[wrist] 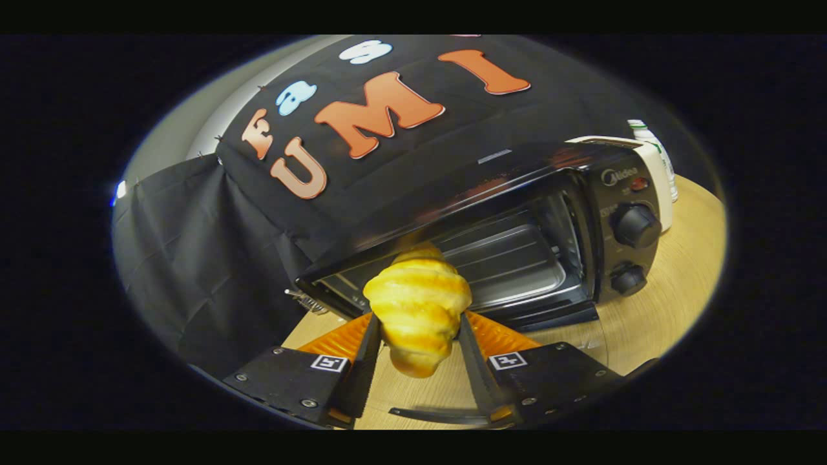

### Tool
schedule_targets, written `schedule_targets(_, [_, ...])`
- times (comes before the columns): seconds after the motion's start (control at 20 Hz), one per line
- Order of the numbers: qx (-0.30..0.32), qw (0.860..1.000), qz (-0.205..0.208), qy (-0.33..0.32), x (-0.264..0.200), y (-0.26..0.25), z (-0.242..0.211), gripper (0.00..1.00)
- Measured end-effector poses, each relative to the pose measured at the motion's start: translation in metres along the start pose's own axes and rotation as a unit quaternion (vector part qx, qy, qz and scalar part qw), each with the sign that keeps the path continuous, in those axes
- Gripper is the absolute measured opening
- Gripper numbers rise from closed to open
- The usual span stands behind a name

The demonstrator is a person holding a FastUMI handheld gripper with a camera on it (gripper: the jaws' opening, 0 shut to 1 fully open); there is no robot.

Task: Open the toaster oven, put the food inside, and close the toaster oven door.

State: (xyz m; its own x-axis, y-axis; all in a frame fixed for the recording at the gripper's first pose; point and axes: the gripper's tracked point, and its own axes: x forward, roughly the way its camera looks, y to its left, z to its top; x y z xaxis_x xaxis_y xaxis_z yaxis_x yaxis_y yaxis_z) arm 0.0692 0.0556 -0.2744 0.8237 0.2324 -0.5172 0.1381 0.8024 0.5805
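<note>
A golden croissant (418,307) is held upright between my two fingers, and my gripper (418,323) is shut on it from both sides. Just beyond it stands the black toaster oven (517,213) with its door down, so the cavity and the metal tray (510,261) inside are exposed. The glass door (581,329) lies flat in front of the oven, partly hidden by my right finger. The croissant hangs above the wooden table just ahead of the oven's mouth, toward its left half. The whole scene appears tilted.
Two knobs (636,225) sit on the oven's right panel. A white bottle (659,161) stands behind the oven's right side. The round wooden table (672,284) carries the oven. Black cloth hangs behind and to the left.
</note>
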Motion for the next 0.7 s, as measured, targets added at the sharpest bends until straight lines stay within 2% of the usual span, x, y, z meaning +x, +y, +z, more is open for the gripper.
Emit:
schedule_targets(0.15, [0.010, 1.000, -0.012, -0.004, 0.022, -0.005, 0.011, 0.65])
schedule_targets(0.35, [0.012, 1.000, -0.005, 0.018, 0.035, 0.001, -0.004, 0.65])
schedule_targets(0.7, [0.006, 0.999, -0.031, 0.020, 0.022, -0.005, -0.001, 0.65])
